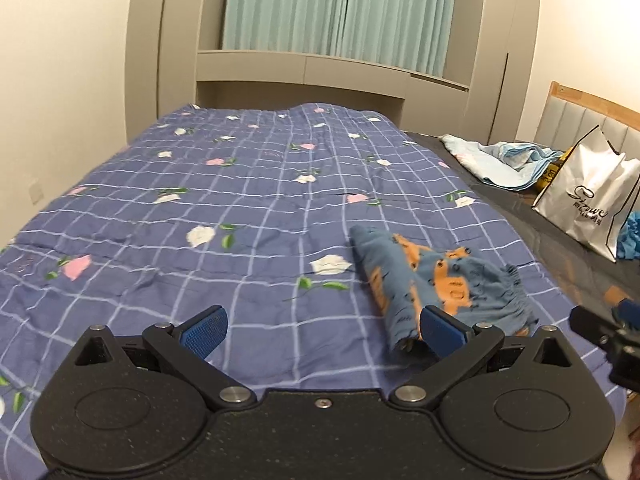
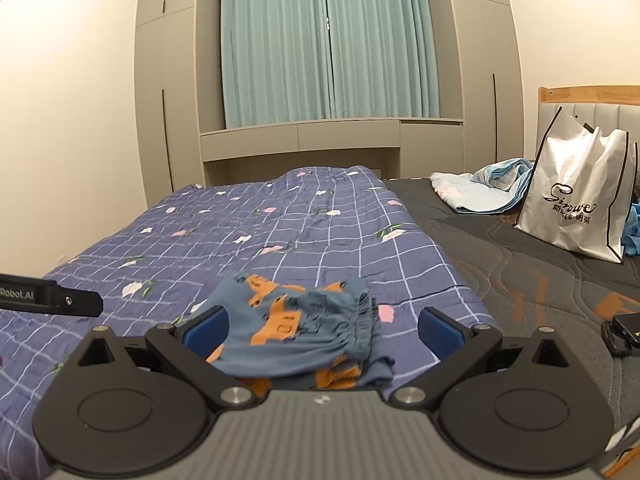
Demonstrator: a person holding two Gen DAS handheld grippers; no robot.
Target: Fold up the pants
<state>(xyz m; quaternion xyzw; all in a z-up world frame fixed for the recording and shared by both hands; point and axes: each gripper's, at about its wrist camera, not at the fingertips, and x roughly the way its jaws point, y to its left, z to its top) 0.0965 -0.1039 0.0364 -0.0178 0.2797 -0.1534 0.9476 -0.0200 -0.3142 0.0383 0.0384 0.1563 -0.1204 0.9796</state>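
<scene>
Small blue pants point(image 1: 436, 280) with orange print lie folded in a bundle on the blue checked floral quilt point(image 1: 240, 200), elastic waistband to the right. My left gripper point(image 1: 324, 328) is open and empty above the quilt, its right finger just in front of the pants' near edge. In the right wrist view the pants point(image 2: 296, 320) lie between the open fingers of my right gripper point(image 2: 324, 328), which holds nothing. The left gripper's body point(image 2: 48, 294) shows at the left edge there, and the right gripper's body point(image 1: 608, 328) at the right edge of the left wrist view.
The quilt covers the left part of the bed; a dark grey mattress point(image 2: 520, 264) is bare on the right. A white shopping bag point(image 2: 580, 196) and a light blue cloth heap point(image 2: 484, 192) sit near the headboard. A dark object point(image 2: 624, 332) lies at the right. Wardrobes and curtains stand behind.
</scene>
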